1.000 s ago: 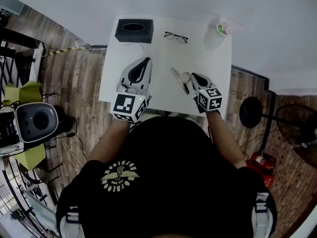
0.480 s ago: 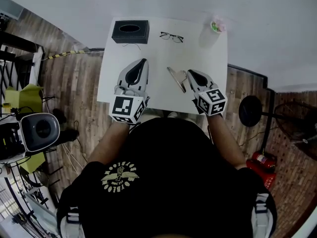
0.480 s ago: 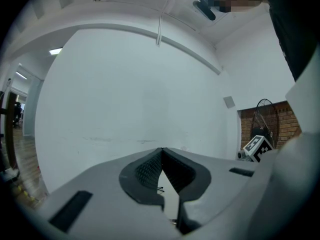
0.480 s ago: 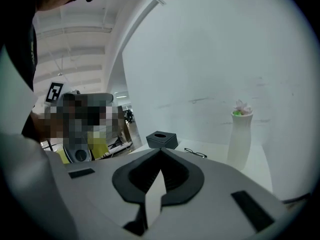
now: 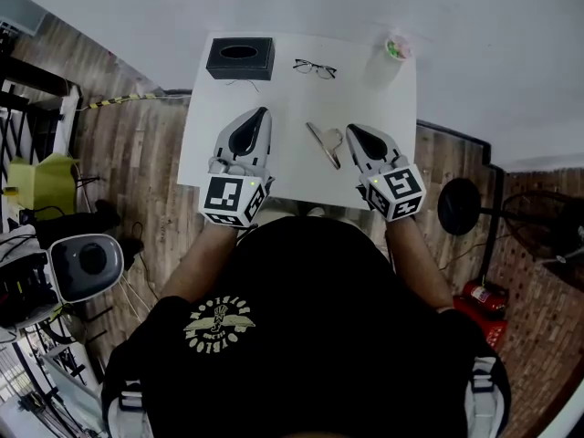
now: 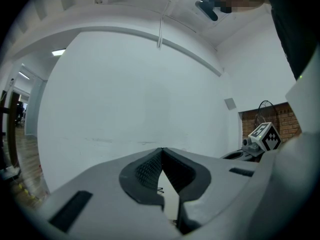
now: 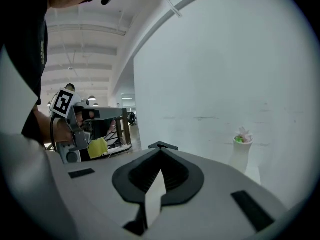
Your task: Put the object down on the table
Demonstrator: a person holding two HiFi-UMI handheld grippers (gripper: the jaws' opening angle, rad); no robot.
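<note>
A slim grey flat object (image 5: 324, 143) lies on the white table (image 5: 290, 162) near its front edge, with nothing gripping it. My right gripper (image 5: 350, 130) hovers just right of it, above the table, shut with nothing between its jaws; in the right gripper view its tips (image 7: 160, 150) meet on bare air. My left gripper (image 5: 265, 110) is held over the left half of the table, pointing at the far wall. It is shut and empty too, its tips (image 6: 162, 149) touching.
A black tissue box (image 5: 239, 57) stands at the table's far left corner, glasses (image 5: 315, 67) lie at the far middle, and a white vase with flowers (image 5: 391, 55) stands at the far right. Wooden floor, chairs and a fan stand (image 5: 459, 206) surround the table.
My right gripper has risen from beside the grey object and drawn slightly back to the right. The object stays flat on the table. My left gripper has barely moved.
</note>
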